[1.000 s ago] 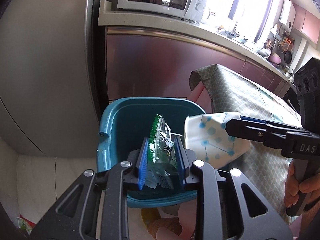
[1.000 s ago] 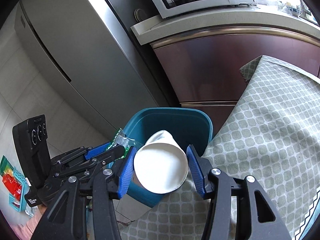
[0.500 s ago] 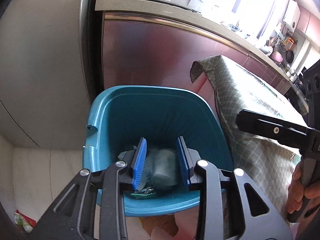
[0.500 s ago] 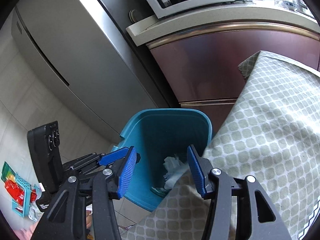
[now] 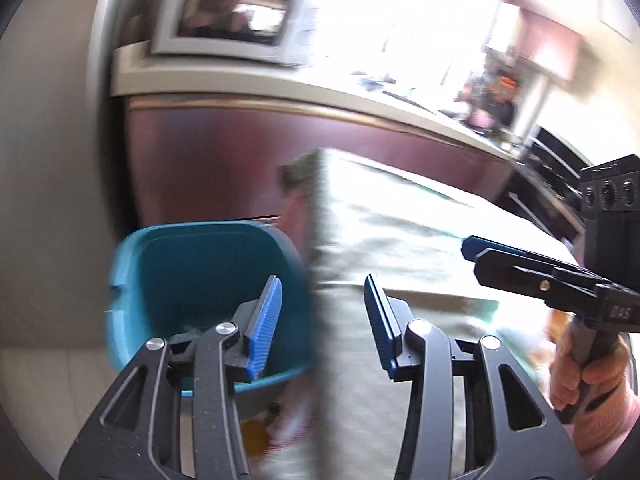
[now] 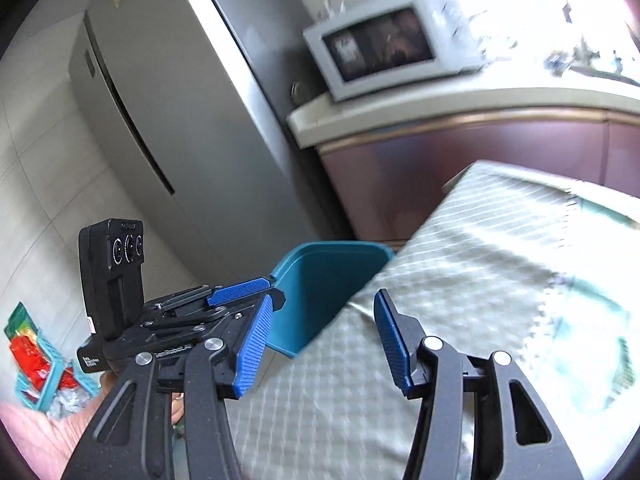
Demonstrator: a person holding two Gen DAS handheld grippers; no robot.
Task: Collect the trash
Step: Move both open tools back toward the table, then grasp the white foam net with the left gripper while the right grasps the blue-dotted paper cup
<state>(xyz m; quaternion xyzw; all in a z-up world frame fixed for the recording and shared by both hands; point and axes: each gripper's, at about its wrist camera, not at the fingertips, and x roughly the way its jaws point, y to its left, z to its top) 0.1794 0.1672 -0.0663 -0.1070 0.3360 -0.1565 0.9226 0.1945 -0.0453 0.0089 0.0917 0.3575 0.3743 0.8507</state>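
The teal trash bin (image 5: 192, 272) stands on the floor against the table's end; it also shows in the right wrist view (image 6: 320, 292). My left gripper (image 5: 322, 320) is open and empty, over the bin's right rim and the table edge. My right gripper (image 6: 322, 340) is open and empty, above the table's corner beside the bin. The right gripper shows at the right of the left wrist view (image 5: 520, 268); the left gripper shows at the left of the right wrist view (image 6: 224, 300). Both views are blurred. The bin's contents are hidden.
The table with a green patterned cloth (image 6: 480, 300) fills the right side. A steel fridge (image 6: 168, 128) stands at the left, a maroon counter (image 5: 280, 148) with a microwave (image 6: 384, 48) behind. A teal basket with red packets (image 6: 36, 360) lies on the floor.
Both grippers let go of their trash into the bin: the left dropped the green wrapper, the right the white paper cup. Both have since swung right and up toward the table.
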